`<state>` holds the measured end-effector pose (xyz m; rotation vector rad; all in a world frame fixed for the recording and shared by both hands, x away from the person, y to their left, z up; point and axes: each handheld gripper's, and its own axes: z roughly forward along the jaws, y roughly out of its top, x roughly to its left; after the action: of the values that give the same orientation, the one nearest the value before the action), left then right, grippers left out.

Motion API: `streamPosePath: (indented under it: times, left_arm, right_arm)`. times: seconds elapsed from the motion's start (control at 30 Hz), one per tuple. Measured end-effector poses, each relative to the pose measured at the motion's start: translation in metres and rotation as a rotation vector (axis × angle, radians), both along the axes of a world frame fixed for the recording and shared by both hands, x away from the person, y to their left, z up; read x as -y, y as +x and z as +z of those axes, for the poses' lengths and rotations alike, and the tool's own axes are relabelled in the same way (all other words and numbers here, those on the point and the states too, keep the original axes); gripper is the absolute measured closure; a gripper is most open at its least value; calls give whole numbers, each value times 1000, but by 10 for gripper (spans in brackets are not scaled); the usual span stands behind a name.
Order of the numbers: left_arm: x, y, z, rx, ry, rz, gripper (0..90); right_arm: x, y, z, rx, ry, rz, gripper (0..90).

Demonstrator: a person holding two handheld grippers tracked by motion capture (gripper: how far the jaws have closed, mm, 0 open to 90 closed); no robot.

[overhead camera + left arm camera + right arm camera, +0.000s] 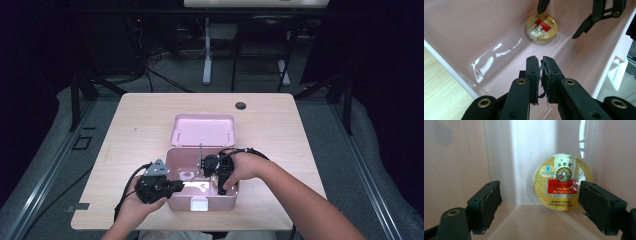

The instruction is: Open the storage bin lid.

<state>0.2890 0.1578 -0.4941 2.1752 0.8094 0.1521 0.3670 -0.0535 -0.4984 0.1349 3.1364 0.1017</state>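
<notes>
An open pink box (172,200) stands at the table's near middle, its lid (202,129) folded back. A round gold tin (541,28) with a red label lies flat on the box floor. My left gripper (541,62) reaches into the box from its left side, jaws shut with nothing between them, a hand's width short of the tin. My right gripper (540,197) hangs open over the tin (562,181), which sits toward its right finger (599,207). In the left gripper view the right gripper (557,24) straddles the tin from above without touching it.
The pink walls (461,30) close in around both grippers. A white latch (199,204) sits on the box's front. A clear glossy liner (494,57) covers part of the floor. Bare wood table (135,125) surrounds the box, with a cable hole (241,105) at the back.
</notes>
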Motion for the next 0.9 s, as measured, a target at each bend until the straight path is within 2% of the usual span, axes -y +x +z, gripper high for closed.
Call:
streamPosePath:
  times: [0.27,0.6,0.9]
  left_arm:
    - [0,0,0,1,-1,0,831]
    - [0,0,-1,9,-6,1,825]
    - [0,0,0,4,-4,-3,822]
  right_arm:
    - [-2,-4,18,16,19,2,209]
    - [2,-4,36,30,54,-48,253]
    - [5,-3,54,38,83,-65,277]
